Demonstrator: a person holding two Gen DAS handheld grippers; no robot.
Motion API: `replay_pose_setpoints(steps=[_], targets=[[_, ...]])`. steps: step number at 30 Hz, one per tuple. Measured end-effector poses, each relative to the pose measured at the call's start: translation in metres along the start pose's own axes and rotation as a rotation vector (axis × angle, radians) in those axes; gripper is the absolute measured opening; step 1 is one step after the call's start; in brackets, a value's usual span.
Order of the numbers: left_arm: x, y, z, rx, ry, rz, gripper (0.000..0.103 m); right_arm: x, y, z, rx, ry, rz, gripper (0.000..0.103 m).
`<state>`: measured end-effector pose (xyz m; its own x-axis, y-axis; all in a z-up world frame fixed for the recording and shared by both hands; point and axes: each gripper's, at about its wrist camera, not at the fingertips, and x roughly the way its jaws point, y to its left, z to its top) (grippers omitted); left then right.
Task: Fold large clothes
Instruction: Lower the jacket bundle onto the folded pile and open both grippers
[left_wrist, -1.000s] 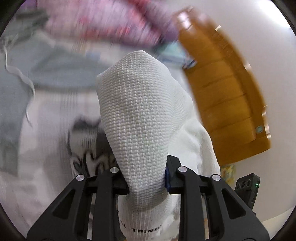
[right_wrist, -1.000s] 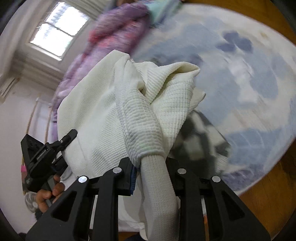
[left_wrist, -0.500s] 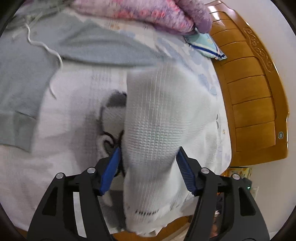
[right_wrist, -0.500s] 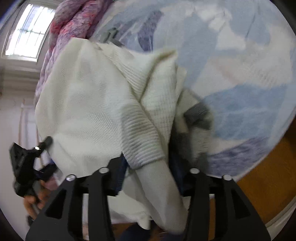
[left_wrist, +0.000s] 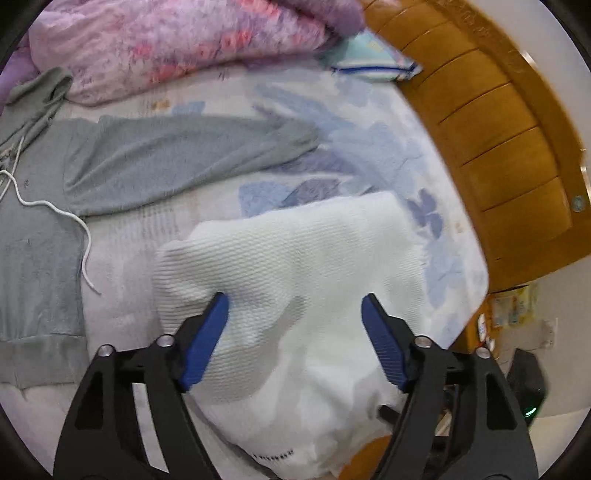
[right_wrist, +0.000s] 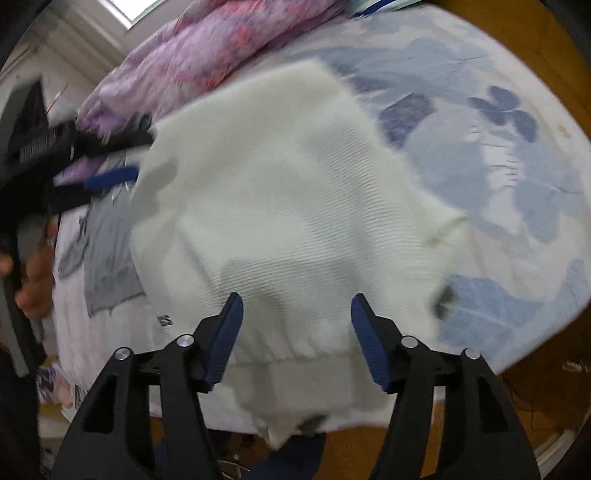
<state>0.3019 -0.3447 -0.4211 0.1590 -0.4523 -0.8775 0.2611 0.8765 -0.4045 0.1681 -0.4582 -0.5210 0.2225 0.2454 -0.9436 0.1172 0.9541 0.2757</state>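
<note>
A white waffle-knit sweater (left_wrist: 303, 280) lies bunched on the bed near its front edge; it also shows in the right wrist view (right_wrist: 288, 206). My left gripper (left_wrist: 295, 299) is open, its blue pads spread just above the sweater and holding nothing. My right gripper (right_wrist: 297, 299) is open too, over the sweater's ribbed hem. The left gripper appears at the left of the right wrist view (right_wrist: 110, 177), beside the sweater.
A grey hoodie (left_wrist: 147, 158) with a white drawstring lies flat to the left. A pink-purple quilt (left_wrist: 177, 40) is piled at the back. The wooden footboard (left_wrist: 498, 129) curves along the right. The floral sheet (right_wrist: 498, 177) lies under the clothes.
Both grippers were shut on the white sweater and held it up. They have opened, and the sweater has dropped onto the bed.
</note>
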Motion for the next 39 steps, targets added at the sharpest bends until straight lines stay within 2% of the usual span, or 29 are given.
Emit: replay_pose_setpoints(steps=[3, 11, 13, 17, 18, 21, 23, 26, 28, 31, 34, 39], targets=[[0.021, 0.007, 0.005, 0.019, 0.044, 0.031, 0.08, 0.027, -0.008, 0.005, 0.039, 0.016, 0.021, 0.062], [0.039, 0.018, 0.017, -0.018, 0.061, -0.001, 0.08, 0.054, -0.017, 0.02, 0.045, 0.051, 0.022, 0.066], [0.034, 0.018, 0.014, -0.013, 0.052, -0.008, 0.081, 0.053, -0.015, 0.019, 0.047, 0.057, 0.017, 0.066], [0.002, 0.026, -0.002, -0.039, -0.022, -0.094, 0.081, 0.036, -0.011, 0.013, 0.096, 0.063, 0.008, 0.066], [-0.005, 0.029, -0.007, -0.042, -0.031, -0.093, 0.081, 0.031, -0.008, 0.011, 0.1, 0.058, 0.008, 0.066], [-0.028, 0.042, -0.028, -0.065, -0.046, -0.058, 0.082, 0.014, 0.011, 0.0, 0.11, 0.034, 0.063, 0.066], [-0.043, 0.057, -0.045, -0.093, -0.056, -0.024, 0.082, 0.013, 0.035, -0.009, 0.058, 0.049, 0.099, 0.066], [-0.059, 0.08, -0.069, -0.149, -0.047, 0.028, 0.082, 0.041, 0.058, -0.022, -0.013, 0.094, 0.053, 0.071], [-0.069, 0.092, -0.083, -0.182, -0.031, 0.052, 0.082, 0.058, 0.055, -0.031, 0.013, 0.1, 0.065, 0.078], [-0.095, 0.109, -0.11, -0.229, -0.04, 0.122, 0.082, 0.069, 0.049, -0.031, 0.036, 0.131, 0.088, 0.079], [-0.121, 0.118, -0.132, -0.274, -0.066, 0.159, 0.082, 0.048, 0.055, -0.028, 0.028, 0.145, 0.061, 0.079], [-0.172, 0.119, -0.166, -0.34, -0.118, 0.211, 0.086, -0.008, 0.096, -0.033, -0.077, 0.108, 0.063, 0.08]])
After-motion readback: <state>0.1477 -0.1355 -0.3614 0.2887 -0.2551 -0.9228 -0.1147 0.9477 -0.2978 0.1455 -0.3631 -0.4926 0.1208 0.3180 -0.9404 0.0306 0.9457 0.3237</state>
